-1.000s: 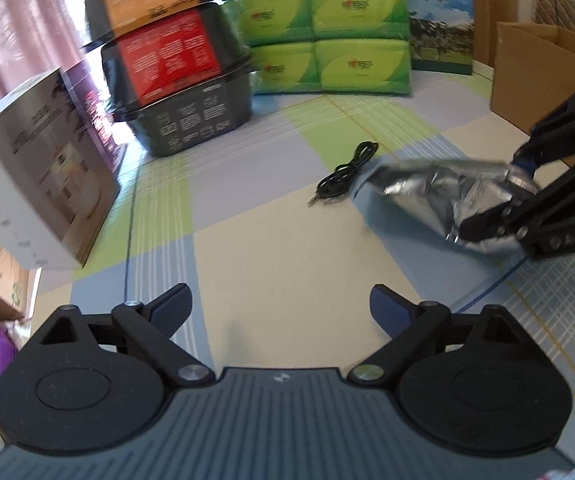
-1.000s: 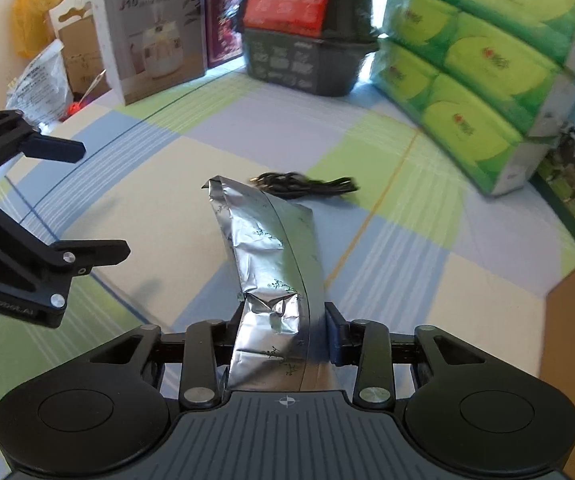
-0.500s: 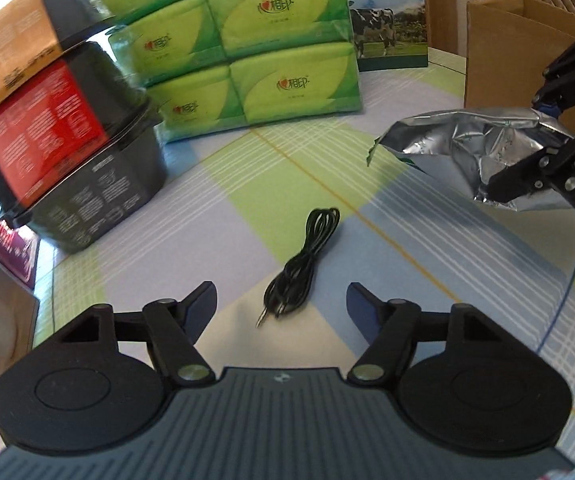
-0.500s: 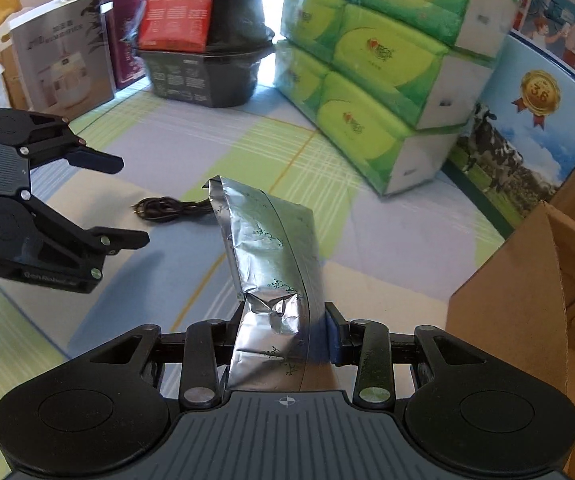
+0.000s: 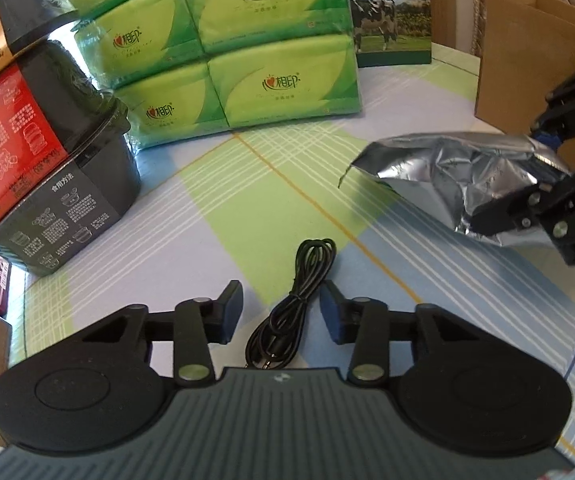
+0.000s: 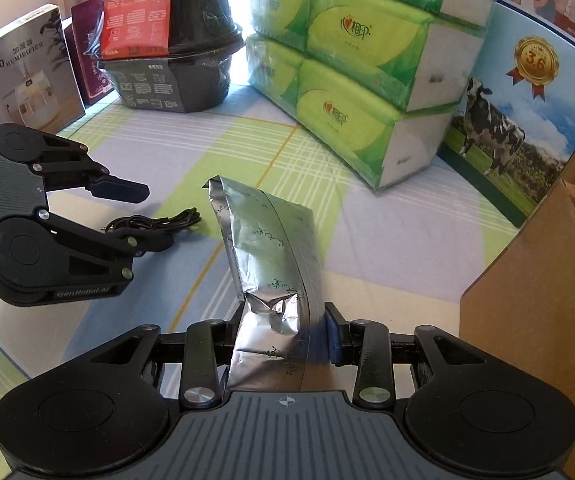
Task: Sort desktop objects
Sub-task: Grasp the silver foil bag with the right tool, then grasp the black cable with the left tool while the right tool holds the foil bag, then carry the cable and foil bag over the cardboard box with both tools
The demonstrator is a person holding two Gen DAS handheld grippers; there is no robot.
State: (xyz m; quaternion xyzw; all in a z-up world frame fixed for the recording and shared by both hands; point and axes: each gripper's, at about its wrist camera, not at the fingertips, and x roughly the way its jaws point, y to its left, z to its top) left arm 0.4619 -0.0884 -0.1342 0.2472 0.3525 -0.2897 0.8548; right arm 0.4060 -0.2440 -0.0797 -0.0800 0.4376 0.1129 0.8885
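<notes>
Jaws: my left gripper (image 5: 281, 312) wide, straddling black audio cable (image 5: 293, 304) | right gripper (image 6: 283, 338) clamps silver foil pouch (image 6: 271, 248) | cardboard box (image 6: 543, 320) just beside.

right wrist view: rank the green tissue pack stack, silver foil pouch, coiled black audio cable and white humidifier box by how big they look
Largest to smallest as they look:
1. green tissue pack stack
2. silver foil pouch, though it sits nearest the camera, clamped in the right gripper, so its size is inflated
3. white humidifier box
4. coiled black audio cable
</notes>
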